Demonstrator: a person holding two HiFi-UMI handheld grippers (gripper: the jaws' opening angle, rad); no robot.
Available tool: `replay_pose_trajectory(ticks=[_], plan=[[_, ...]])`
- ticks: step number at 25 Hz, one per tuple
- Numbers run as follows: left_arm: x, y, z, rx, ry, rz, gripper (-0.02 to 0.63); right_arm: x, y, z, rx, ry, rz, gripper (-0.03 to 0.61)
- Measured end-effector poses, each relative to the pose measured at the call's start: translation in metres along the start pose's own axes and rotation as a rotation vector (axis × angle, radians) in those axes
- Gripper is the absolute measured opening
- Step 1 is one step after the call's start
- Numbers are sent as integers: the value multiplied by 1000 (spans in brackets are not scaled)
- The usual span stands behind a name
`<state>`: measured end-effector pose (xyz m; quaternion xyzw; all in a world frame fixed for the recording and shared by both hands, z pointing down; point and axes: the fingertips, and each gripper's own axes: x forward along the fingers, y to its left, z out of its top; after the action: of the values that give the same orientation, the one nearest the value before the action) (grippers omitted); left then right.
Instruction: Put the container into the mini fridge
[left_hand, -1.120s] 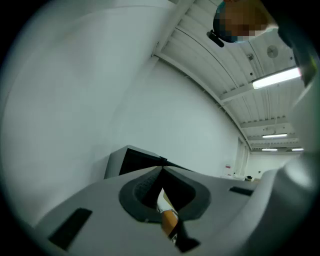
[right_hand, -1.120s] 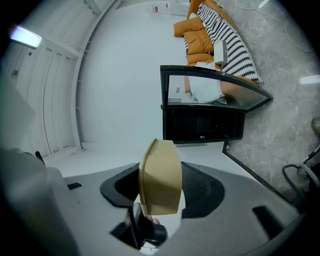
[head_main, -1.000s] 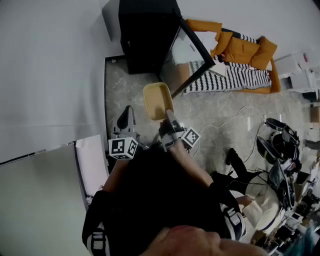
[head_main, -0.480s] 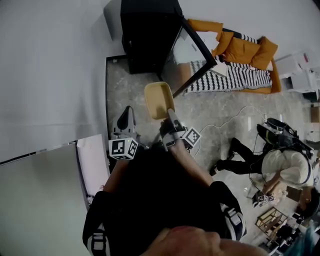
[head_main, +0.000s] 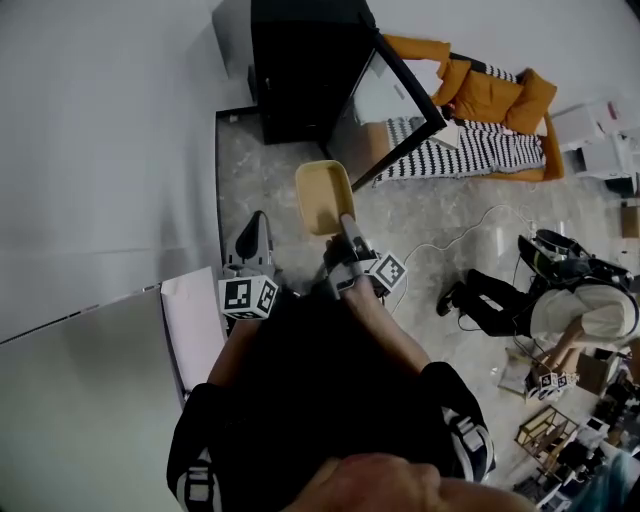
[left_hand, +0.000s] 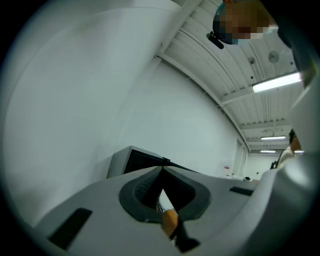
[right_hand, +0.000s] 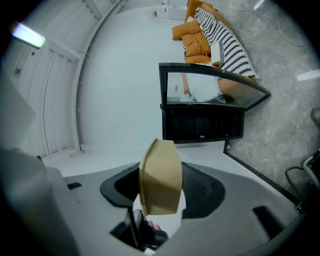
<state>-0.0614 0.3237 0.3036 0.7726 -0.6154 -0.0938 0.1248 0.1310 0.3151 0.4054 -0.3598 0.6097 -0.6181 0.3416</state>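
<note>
Right hand-held gripper, container clamped between jaws

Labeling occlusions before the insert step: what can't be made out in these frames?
- Mini fridge interior: too dark in the head and right gripper views; shelves unreadable.
- Container: edge-on in the right gripper view, so it hides where the right tool grips it.
- Left gripper view: the shut left tool's own body covers most of the fridge.
</note>
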Motion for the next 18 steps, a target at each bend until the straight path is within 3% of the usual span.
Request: replay_pose_trajectory(ticks=[11, 18], plan=[[2, 32, 10, -6, 4, -66, 5, 16, 1, -26, 7, -77, 5, 212], [13, 45, 7, -23, 11, -49, 5, 37, -7, -27, 17, -64, -4, 212]])
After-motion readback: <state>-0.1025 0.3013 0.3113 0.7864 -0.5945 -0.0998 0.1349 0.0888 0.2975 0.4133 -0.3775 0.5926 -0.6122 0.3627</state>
